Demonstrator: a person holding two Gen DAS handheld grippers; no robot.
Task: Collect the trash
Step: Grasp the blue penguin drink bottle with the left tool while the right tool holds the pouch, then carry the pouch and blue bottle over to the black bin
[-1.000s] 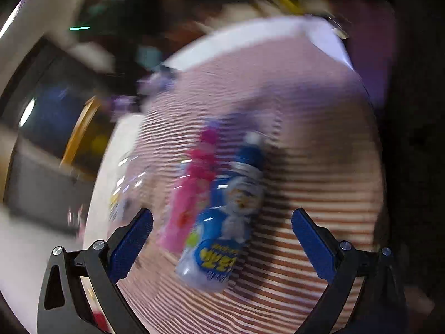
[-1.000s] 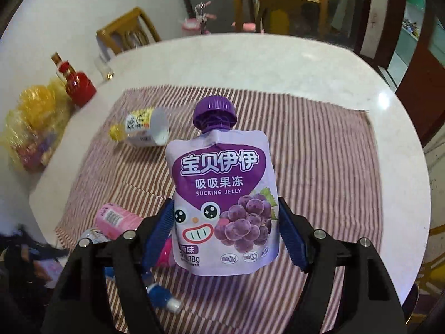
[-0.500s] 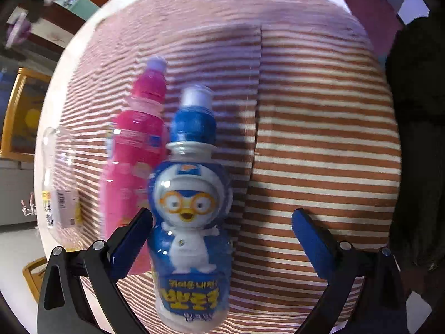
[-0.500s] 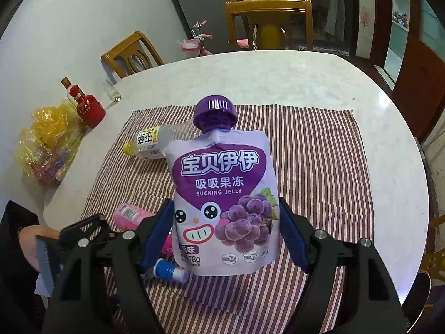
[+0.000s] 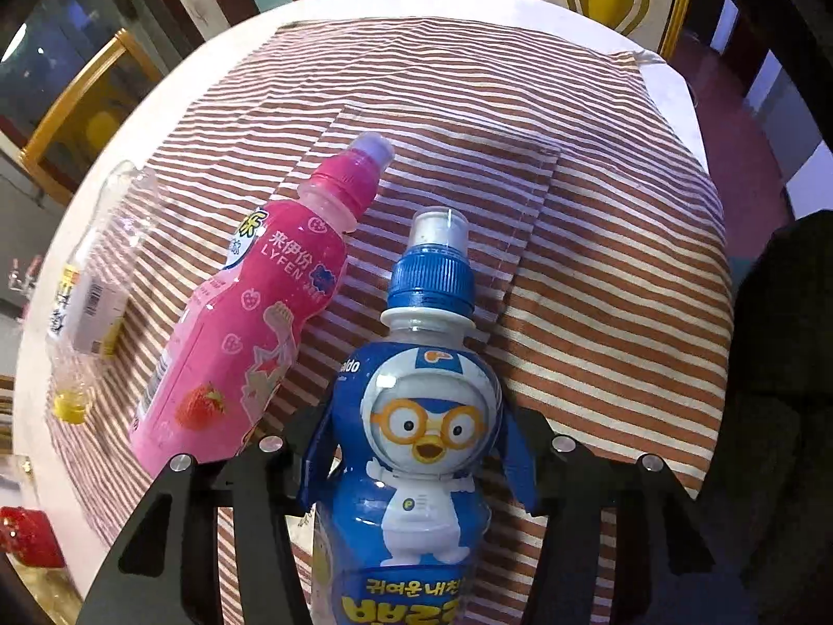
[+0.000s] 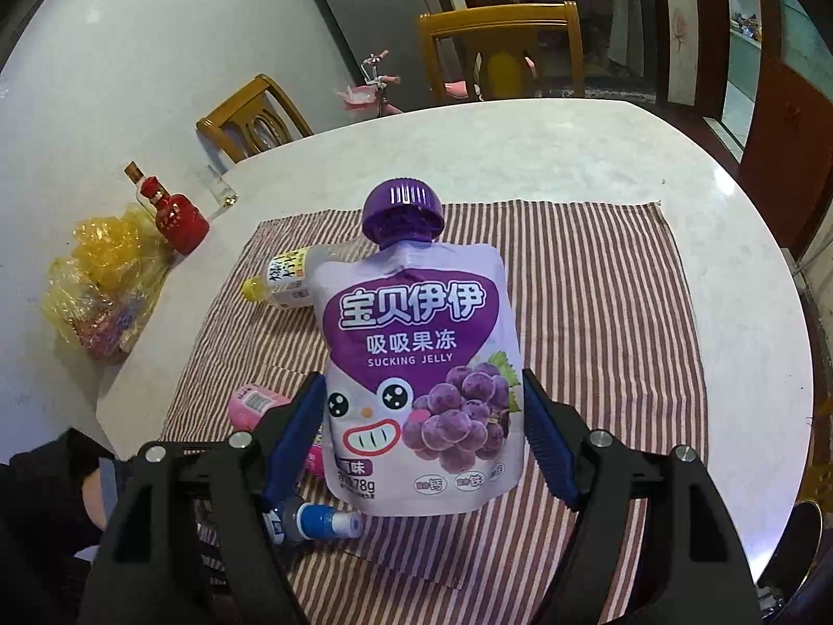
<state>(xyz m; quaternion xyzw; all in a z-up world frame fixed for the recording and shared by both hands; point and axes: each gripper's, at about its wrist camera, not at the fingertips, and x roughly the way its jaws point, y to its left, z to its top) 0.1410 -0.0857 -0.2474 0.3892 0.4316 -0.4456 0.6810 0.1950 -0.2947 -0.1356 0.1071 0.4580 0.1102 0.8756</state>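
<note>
A blue penguin-print drink bottle [image 5: 421, 510] lies on the striped cloth [image 5: 598, 239], its cap pointing away from me. My left gripper [image 5: 416, 416] points steeply down over it; its jaws are closing and the blue pads touch both sides of the body. A pink strawberry bottle [image 5: 244, 344] lies just left of it, outside the jaws. My right gripper [image 6: 420, 380] is shut on a purple jelly pouch [image 6: 416, 323], held upright above the cloth. Under the pouch the blue bottle's cap [image 6: 323, 518] and the pink bottle [image 6: 252, 406] show.
A clear bottle with a yellow cap [image 6: 286, 281] lies at the cloth's left edge. On the white round table [image 6: 572, 151] stand a red bottle [image 6: 179, 221] and a yellow plastic bag [image 6: 104, 281]. Wooden chairs [image 6: 500, 36] ring the table. A person's dark sleeve [image 6: 47, 474] is at the near left.
The left gripper rolled, came down over the blue bottle and drew its wide jaws in onto the bottle's sides. The right gripper kept the pouch and hardly moved.
</note>
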